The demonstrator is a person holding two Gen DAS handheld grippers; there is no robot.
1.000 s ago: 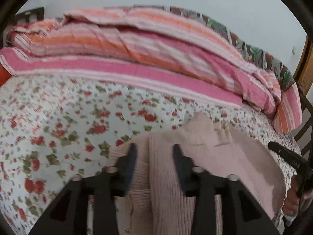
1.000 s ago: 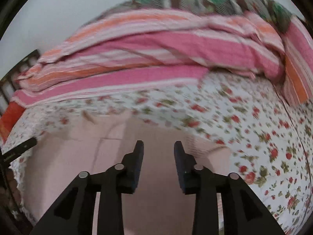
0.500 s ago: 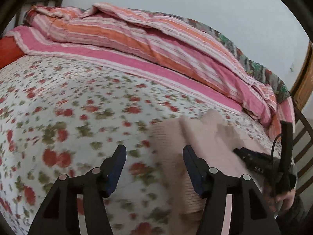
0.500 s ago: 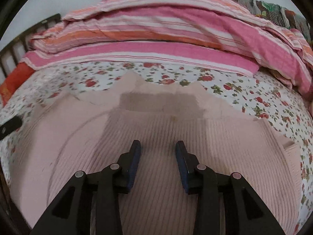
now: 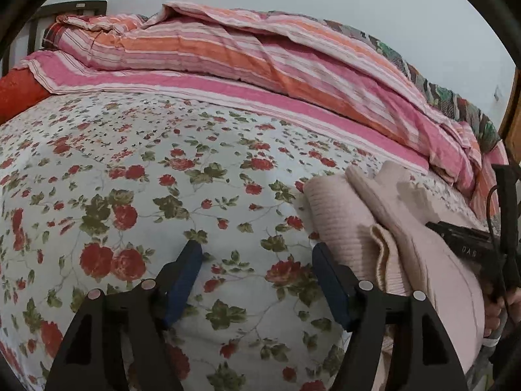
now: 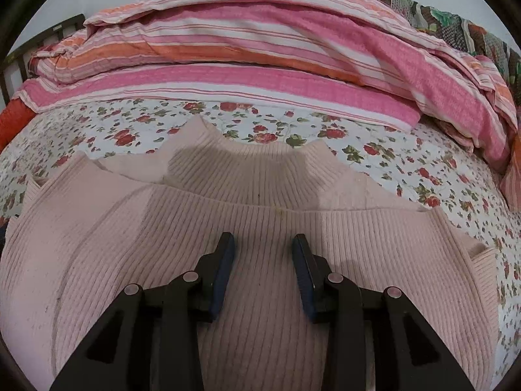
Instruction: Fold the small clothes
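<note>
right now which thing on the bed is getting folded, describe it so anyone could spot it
Start at the floral bedsheet, in front of the piled striped quilt. The pink ribbed sweater lies spread there, under the open right gripper. It is the only plain, unpatterned fabric among flowers and stripes.

A home bedroom: floral bedsheet, striped quilt heaped against the wall.

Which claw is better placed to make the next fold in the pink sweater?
Probably the right claw: it hangs open directly over the pink sweater. The left claw, also open, faces bare floral sheet beside the sweater.
</note>
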